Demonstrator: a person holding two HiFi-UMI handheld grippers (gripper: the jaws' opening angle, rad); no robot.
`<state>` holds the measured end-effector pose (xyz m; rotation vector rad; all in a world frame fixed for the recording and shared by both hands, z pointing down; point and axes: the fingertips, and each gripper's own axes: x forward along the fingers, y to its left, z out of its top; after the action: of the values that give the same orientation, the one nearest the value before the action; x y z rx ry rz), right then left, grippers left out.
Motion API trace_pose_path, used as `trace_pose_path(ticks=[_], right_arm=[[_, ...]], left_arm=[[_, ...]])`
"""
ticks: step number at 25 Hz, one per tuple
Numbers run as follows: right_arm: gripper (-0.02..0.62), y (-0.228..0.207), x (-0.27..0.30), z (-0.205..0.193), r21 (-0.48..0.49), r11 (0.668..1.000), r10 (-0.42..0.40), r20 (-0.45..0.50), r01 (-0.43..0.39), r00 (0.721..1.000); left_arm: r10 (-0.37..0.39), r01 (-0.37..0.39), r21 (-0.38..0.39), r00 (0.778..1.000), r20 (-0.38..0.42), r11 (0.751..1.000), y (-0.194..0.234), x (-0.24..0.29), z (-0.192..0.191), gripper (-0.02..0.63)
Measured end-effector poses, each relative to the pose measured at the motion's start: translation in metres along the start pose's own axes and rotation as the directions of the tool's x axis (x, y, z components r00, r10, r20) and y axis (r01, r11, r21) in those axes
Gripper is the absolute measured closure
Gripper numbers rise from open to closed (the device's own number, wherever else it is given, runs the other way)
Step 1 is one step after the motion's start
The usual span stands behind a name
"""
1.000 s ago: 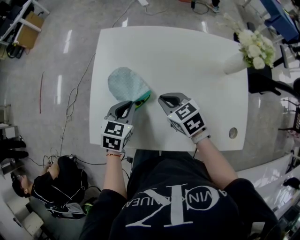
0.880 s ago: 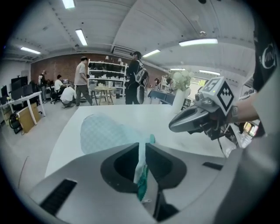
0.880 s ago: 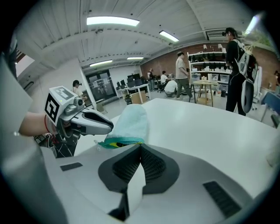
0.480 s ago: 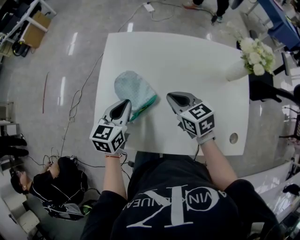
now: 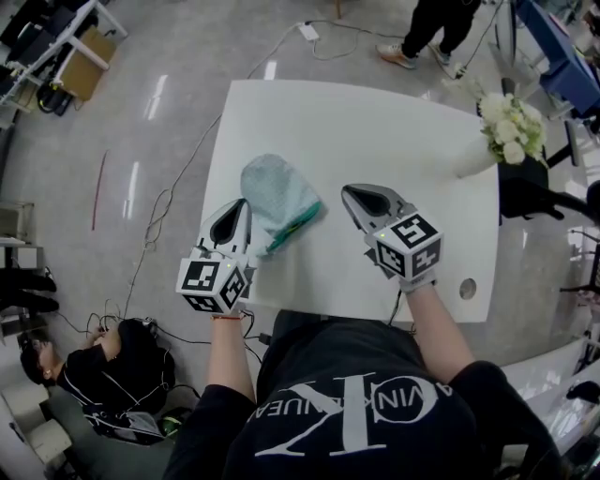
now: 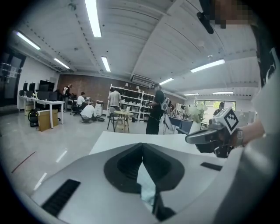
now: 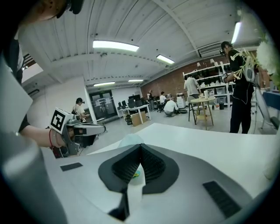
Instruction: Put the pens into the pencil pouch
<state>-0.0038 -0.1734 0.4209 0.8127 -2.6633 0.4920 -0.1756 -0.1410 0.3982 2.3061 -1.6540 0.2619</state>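
Pencil pouch (image 5: 275, 199) lies flat on the white table (image 5: 375, 131), between the two tools and much closer to the left one. It sits just right of the left tool's tip and well left of the right tool's tip. Soft pale teal cloth with a fine dotted weave, rounded at the far end. A green strip (image 5: 302, 222) shows along its near-right edge; cannot tell whether that is lining or pens.

Left tool (image 5: 240, 205): jaws have just been closing and now meet, with nothing between them. In its own view the pouch shows only below them. Right tool (image 5: 350, 192): clenched and empty, the pouch ahead and to its left. The grey tool shells taper to points, each with a marker cube at the wrist end.

Both forearms reach forward from the torso. The tools point away from the body and angle slightly toward each other.

Nothing stands between tools and pouch. Well to the right of the right tool, at the table's far corner, is a vase of white flowers (image 5: 509, 127). A round hole (image 5: 467, 288) is in the table's near right corner. Cables (image 5: 164, 202) trail over the glossy grey floor (image 5: 141, 141) left of the left tool. One person (image 5: 103, 370) sits low on the floor there; another (image 5: 441, 23) stands beyond the table.
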Motion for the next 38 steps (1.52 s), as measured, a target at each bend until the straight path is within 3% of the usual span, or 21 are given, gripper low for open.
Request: trace_pose_path(ticks=[18, 28, 38], right_arm=[[0.586, 0.0, -0.019, 0.04, -0.053, 0.999, -0.007, 0.109, 0.013, 0.994], [0.586, 0.015, -0.026, 0.066, -0.128, 0.992, 0.019, 0.197, 0.007, 0.98], [0.586, 0.025, -0.034, 0.09, -0.138, 0.99, 0.047, 0.268, -0.01, 0.962]], left_arm=[[0.126, -0.127, 0.001, 0.982, 0.139, 0.992, 0.021, -0.032, 0.044, 0.601], [0.144, -0.149, 0.01, 0.966, 0.214, 0.989, 0.026, -0.044, 0.063, 0.601], [0.137, -0.164, 0.057, 0.937, 0.32, 0.985, 0.023, -0.062, 0.091, 0.601]])
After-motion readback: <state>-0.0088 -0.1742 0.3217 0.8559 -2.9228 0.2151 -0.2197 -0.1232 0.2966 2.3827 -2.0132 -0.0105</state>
